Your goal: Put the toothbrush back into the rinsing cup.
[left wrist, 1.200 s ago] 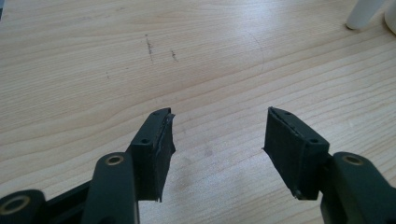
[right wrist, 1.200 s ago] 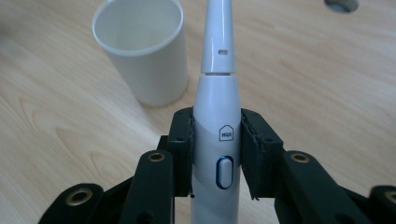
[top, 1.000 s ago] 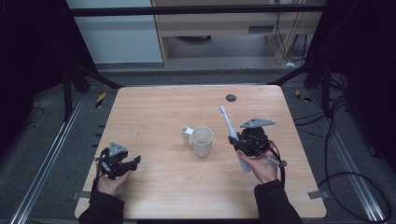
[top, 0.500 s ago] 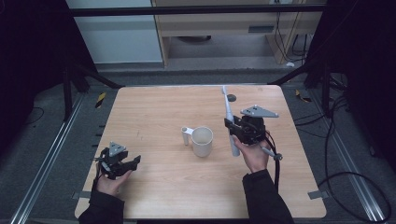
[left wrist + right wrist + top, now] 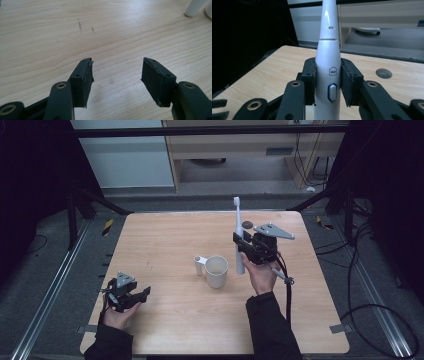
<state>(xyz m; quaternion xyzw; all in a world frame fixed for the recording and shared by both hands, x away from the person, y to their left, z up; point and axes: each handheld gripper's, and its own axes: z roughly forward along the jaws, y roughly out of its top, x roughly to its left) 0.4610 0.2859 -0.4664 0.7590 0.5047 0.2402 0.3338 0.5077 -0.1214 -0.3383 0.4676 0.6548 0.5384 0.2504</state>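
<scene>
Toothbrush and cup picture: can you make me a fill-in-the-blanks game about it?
1. The right claw is shut on a white ____.
2. The toothbrush stands upright, with its brush end pointing ____.
3. The cup on the table sits to the ____ of the toothbrush in the high view.
4. The left claw is ____, with nothing between its pads.

Missing words: toothbrush; up; left; open

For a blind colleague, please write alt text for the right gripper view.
The right gripper clamps a white electric toothbrush upright between its two black jaws, the blue-ringed button facing the camera. Behind it lie a light wooden table with a small round grey disc, and a dark room.
</scene>
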